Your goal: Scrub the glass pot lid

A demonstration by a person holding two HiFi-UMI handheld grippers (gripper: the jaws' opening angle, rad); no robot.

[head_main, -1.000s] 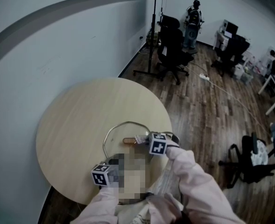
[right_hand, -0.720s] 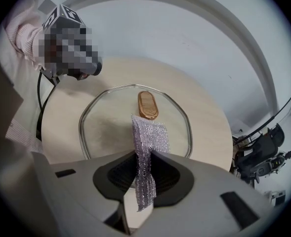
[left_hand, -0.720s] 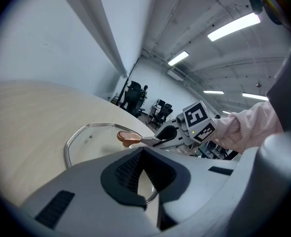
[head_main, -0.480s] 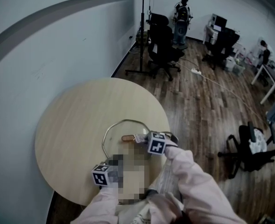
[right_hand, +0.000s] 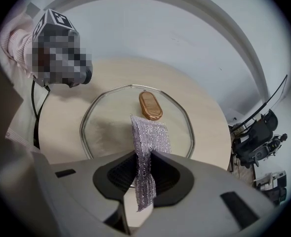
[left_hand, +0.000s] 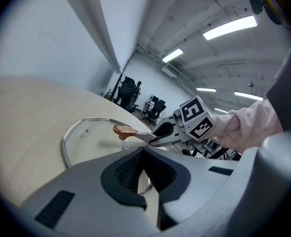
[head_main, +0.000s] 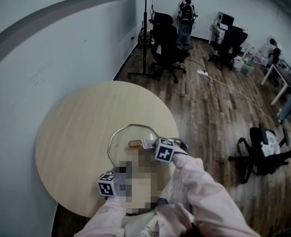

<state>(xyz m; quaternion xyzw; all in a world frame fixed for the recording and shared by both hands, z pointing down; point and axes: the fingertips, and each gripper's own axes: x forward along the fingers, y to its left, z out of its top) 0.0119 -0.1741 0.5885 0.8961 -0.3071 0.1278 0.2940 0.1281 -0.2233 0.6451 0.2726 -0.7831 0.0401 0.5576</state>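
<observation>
Right gripper holds scrubber over glass lid.

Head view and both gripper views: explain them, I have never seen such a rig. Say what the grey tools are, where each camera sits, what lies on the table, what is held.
There is no robot: a person holds a grey two-jaw hand-held gripper in each hand. The head view comes from a camera on the person's head, looking down at the round table. The other two cameras ride on the grippers and look along their jaws. On the table lies a glass pot lid with a brown handle. The right hand-held gripper is shut on a silvery scrubbing cloth, whose end lies over the lid next to the handle. The left hand-held gripper seems shut on the lid's near rim, as if steadying it.
</observation>
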